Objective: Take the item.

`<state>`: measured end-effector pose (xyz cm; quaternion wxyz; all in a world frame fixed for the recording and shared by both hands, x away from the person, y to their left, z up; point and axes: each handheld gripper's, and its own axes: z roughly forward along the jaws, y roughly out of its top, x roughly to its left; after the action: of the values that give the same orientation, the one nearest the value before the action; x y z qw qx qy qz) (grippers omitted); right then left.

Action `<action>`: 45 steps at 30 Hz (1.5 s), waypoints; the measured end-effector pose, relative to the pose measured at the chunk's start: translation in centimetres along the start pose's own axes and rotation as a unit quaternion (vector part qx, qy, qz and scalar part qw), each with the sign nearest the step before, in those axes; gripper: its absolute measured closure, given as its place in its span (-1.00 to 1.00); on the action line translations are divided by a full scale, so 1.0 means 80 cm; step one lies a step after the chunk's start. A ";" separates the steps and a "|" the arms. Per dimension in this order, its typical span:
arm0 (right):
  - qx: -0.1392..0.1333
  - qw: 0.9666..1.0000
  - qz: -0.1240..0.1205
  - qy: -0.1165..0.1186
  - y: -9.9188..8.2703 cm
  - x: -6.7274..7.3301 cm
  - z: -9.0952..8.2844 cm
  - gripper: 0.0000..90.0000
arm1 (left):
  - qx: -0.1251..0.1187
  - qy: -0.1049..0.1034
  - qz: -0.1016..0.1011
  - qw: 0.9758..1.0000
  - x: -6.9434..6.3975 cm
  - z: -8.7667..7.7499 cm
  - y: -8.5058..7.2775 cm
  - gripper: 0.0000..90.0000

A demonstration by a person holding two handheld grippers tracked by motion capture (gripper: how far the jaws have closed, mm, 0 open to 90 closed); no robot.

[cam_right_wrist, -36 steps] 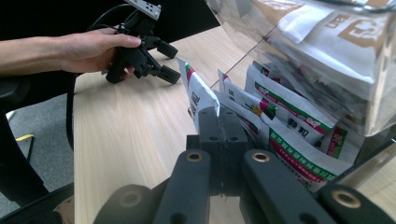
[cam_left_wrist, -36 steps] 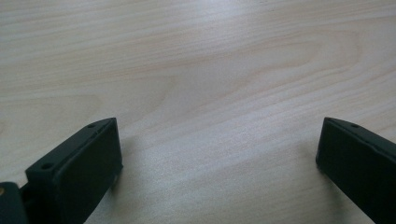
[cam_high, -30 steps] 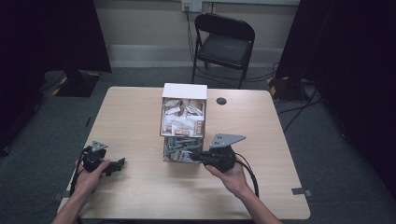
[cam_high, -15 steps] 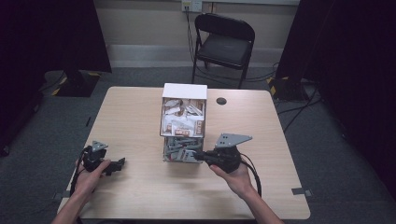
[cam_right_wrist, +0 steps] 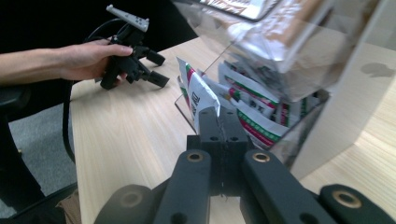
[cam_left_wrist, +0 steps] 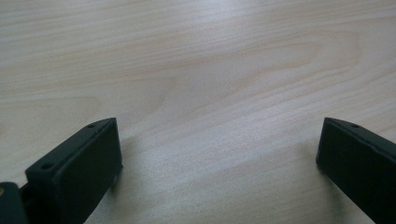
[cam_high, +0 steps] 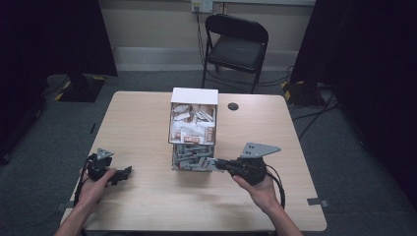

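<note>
My right gripper [cam_right_wrist: 219, 122] fingers pinched together on packet [cam_right_wrist: 201, 100] at dispenser box [cam_high: 193, 129] bottom opening, likely to draw it out. My left gripper [cam_high: 117, 175] fingers spread wide, empty, parked on desk [cam_left_wrist: 196, 70], well apart from box.

No legible text; red-and-green print on the sachets [cam_right_wrist: 201, 95] in the clear dispenser [cam_right_wrist: 299, 51] too blurred to read.
</note>
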<state>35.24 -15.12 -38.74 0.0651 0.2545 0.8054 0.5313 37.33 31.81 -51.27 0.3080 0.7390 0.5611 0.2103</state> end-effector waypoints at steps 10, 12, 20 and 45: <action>-0.013 1.000 0.013 -0.018 0.000 -0.013 -0.019 1.00 | 0.000 0.000 0.000 1.000 0.000 0.000 0.000 -1.00; -0.014 0.999 0.016 -0.024 -0.002 -0.016 -0.024 1.00 | 0.000 0.000 0.000 1.000 0.000 0.000 0.000 -1.00; -0.019 0.999 0.024 -0.037 -0.003 -0.026 -0.033 1.00 | 0.000 0.000 0.000 1.000 0.000 0.000 0.000 -1.00; -0.018 0.995 0.042 -0.093 -0.001 -0.074 -0.052 1.00 | 0.000 0.000 0.000 1.000 0.000 0.000 0.000 -1.00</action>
<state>38.74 -21.36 -38.00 0.1218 0.3350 0.7750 0.5218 37.33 31.81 -51.27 0.3080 0.7389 0.5611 0.2103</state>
